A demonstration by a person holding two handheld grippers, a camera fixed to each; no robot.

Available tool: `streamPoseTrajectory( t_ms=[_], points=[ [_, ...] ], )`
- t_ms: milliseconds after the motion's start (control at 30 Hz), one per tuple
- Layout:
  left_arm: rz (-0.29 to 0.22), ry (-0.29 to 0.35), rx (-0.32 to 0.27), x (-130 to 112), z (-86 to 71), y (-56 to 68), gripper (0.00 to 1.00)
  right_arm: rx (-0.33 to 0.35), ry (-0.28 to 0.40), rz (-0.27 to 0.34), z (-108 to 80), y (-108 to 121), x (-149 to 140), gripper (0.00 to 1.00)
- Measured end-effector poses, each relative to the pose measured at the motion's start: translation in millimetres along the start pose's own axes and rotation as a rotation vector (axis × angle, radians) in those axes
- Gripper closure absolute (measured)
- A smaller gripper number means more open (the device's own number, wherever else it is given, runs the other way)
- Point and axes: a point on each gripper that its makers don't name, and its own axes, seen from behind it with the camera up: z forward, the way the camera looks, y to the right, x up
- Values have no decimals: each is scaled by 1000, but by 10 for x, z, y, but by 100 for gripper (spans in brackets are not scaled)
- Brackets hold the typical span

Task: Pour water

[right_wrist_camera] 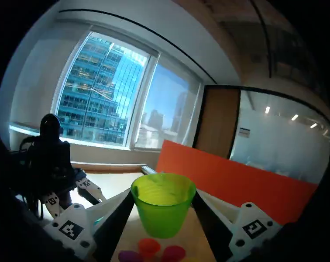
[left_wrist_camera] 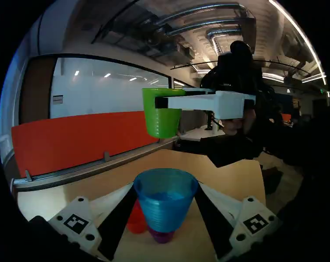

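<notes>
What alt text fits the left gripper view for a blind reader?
The left tongs hold a blue cup upright above a wooden table, with a red cup and a purple cup below it. Farther off, the right tongs hold a green cup in the air.

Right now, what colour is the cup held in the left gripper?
Translucent blue cup; best in the left gripper view.

No legible text, number or brand anywhere. Black-and-white square marker (left_wrist_camera: 75, 222) on each finger mount of the left hand-held gripper (left_wrist_camera: 165, 196): coded pattern only, no characters. Same kind of marker on the right hand-held gripper (right_wrist_camera: 163, 198), one per side. Small notice (left_wrist_camera: 57, 99) stuck on the glass wall (left_wrist_camera: 104, 91), seen in both views; its print is too small to read.
</notes>
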Motion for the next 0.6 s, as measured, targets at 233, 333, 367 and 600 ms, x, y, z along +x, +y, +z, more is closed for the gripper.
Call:
streamPoseTrajectory(
  t_ms=[233, 333, 367, 600],
  points=[
    [5, -14, 11, -49, -15, -75, 13, 5, -9, 87, -80, 137, -147, 9],
    [10, -29, 22, -102, -29, -131, 13, 1, -27, 95, -130, 180, -263, 9],
    [12, -34, 25, -119, -34, -152, 13, 2, -33, 99, -147, 187, -298, 9],
    [19, -76, 46, -272, -77, -266, 13, 2, -52, 128, -279, 266, -505, 9]
  ],
)
